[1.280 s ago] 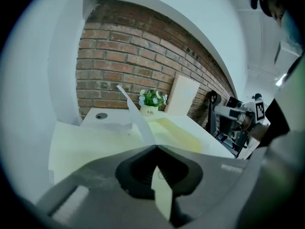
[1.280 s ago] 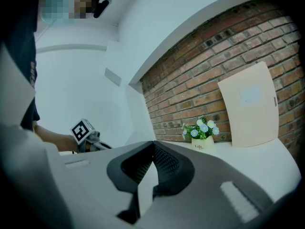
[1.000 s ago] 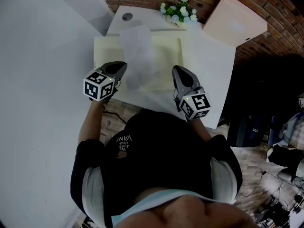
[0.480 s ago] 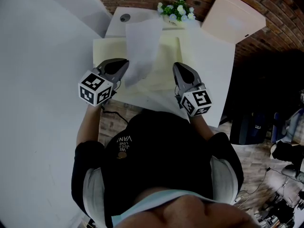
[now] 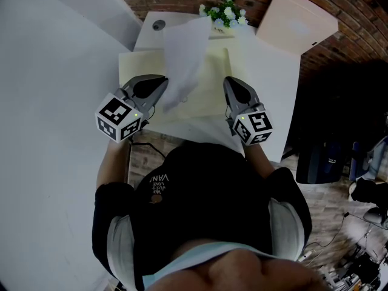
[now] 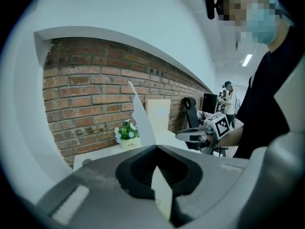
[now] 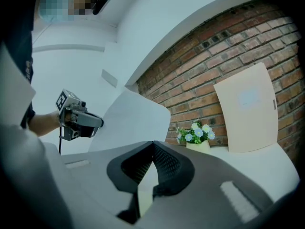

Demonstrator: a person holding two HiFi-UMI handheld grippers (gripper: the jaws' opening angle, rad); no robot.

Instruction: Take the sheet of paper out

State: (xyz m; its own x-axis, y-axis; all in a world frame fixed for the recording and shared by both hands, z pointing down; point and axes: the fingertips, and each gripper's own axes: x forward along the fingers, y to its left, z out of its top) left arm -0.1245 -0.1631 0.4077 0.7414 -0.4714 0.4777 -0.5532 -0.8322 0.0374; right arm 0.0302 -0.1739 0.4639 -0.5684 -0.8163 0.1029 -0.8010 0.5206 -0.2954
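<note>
A white sheet of paper (image 5: 185, 47) stands up from a pale yellow folder (image 5: 212, 83) that lies on the white table (image 5: 273, 83). My left gripper (image 5: 162, 85) is shut on the sheet's lower edge and holds it above the folder. In the left gripper view the sheet (image 6: 143, 123) rises edge-on out of the shut jaws of the left gripper (image 6: 156, 149). My right gripper (image 5: 229, 82) is shut on the folder's right edge, and a pale strip of folder (image 7: 145, 187) shows between its jaws. From the right gripper view the curved sheet (image 7: 133, 120) hangs from the left gripper (image 7: 100, 123).
A small pot of flowers (image 5: 224, 14) stands at the table's far edge by the brick wall. A cream board (image 5: 297, 23) leans there at the right. A round hole (image 5: 159, 25) sits in the table's far left corner. Office chairs and a person (image 6: 231, 99) are behind.
My left gripper has risen with the sheet, which has slid further out of the folder and stands higher. The right gripper has stayed on the folder.
</note>
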